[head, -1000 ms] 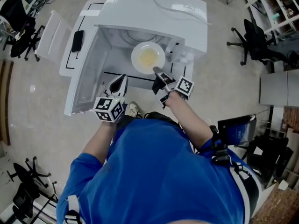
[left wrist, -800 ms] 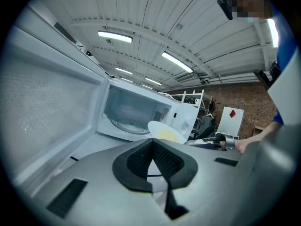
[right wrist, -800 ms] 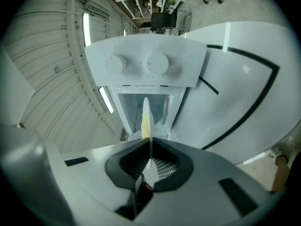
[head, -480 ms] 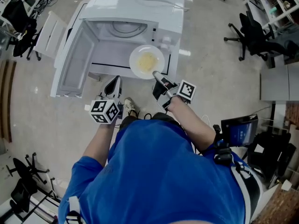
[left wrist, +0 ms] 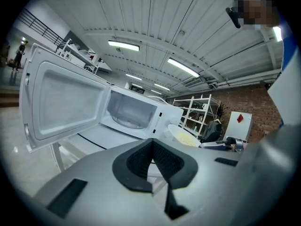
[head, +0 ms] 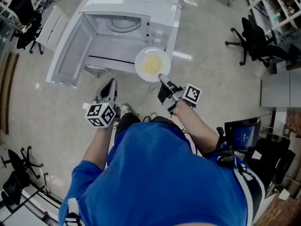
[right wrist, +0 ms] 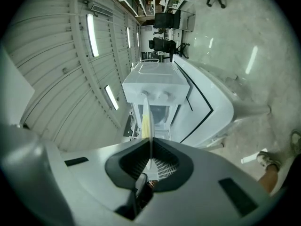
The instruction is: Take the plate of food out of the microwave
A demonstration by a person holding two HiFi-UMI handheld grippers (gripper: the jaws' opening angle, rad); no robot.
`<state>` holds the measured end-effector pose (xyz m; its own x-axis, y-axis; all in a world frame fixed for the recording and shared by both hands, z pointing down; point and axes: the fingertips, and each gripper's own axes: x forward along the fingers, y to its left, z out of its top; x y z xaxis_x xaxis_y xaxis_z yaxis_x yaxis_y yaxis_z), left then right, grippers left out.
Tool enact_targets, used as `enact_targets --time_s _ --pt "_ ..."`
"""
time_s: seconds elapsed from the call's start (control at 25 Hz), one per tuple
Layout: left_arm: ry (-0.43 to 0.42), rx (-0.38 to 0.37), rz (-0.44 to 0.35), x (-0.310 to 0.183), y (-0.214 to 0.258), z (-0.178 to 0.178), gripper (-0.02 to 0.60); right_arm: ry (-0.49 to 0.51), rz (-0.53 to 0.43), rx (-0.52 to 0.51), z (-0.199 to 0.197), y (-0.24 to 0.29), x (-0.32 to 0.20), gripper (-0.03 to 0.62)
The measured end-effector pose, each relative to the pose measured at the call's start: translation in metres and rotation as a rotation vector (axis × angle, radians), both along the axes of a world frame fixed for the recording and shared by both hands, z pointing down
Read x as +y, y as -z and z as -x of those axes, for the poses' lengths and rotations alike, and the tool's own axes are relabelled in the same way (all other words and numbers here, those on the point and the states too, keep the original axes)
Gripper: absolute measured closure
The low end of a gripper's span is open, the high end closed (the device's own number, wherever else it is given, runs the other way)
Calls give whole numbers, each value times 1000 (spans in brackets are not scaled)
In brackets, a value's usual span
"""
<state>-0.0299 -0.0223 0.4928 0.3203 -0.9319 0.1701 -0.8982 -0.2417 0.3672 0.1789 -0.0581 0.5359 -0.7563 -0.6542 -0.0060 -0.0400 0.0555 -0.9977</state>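
A white plate with yellow food hangs level over the floor, just clear of the microwave's front right corner. My right gripper is shut on its near rim. The right gripper view shows the plate edge-on, clamped between the pads. The white microwave stands with its door swung wide to the left, the glass turntable bare inside. My left gripper is to the left of the plate, apart from it, shut on nothing. The left gripper view looks at the open door and the plate.
Office chairs stand at the right and the far left. A dark case with a blue screen lies on the floor at the right. The person's shoe is below the left gripper. Metal shelving stands behind the microwave.
The plate has come out of the microwave's mouth, held by my right gripper, and now hangs in front of it. Both grippers have drawn back from the microwave.
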Motion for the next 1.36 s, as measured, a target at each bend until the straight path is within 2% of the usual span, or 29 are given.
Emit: enact_targets --time_s 0.28,0.6,1.36 --pt "-20 -3 -14 -11 11 5 572 -43 -13 -1 -13 7 0 576" --pt "-48 0 -25 -21 15 16 572 -65 -25 10 -1 9 -3 576" --pt "-53 14 -23 -7 12 30 572 -83 -32 4 14 15 9 576"
